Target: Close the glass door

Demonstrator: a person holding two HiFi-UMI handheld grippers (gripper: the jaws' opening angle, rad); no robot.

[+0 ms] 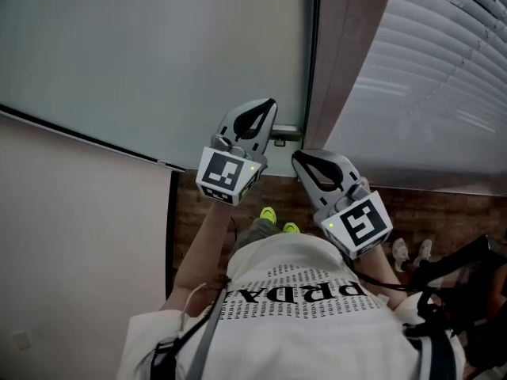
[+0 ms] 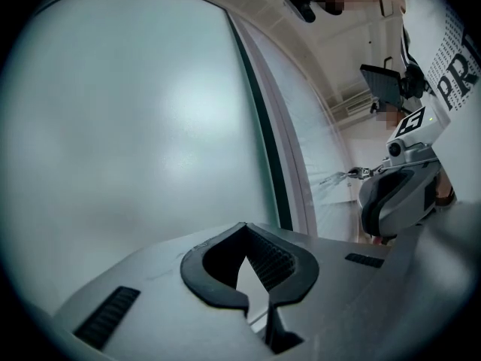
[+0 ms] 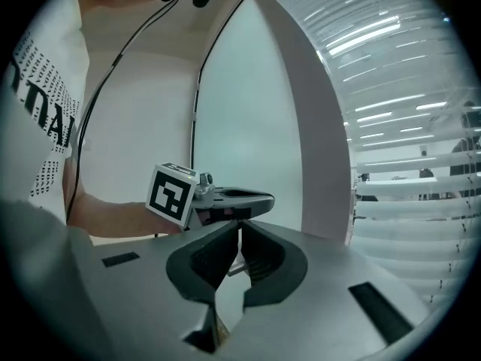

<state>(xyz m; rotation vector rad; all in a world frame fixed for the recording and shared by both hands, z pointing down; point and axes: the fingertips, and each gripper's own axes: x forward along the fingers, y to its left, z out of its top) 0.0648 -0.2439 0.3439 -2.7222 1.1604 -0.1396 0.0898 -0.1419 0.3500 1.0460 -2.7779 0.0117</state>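
Glass door (image 1: 158, 54), left tool (image 1: 269, 106) closed, right tool (image 1: 298, 159) closed

Head view steeply down, gripper views level, close, all sharing glass door (image 1: 158, 54)

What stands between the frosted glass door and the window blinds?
A plain wall post separates the glass door from the blinds, clearest in the head view.

Floor (image 1: 428, 212): dark brown wood-look planks, seen in head view only, as a narrow strip. On it: person's own 2 neon-yellow shoe tips (image 1: 268, 214), side by side, approx mid-strip. Well apart to the right, a pair of white shoes (image 1: 400, 252), close together. Nothing else on it can be made out.
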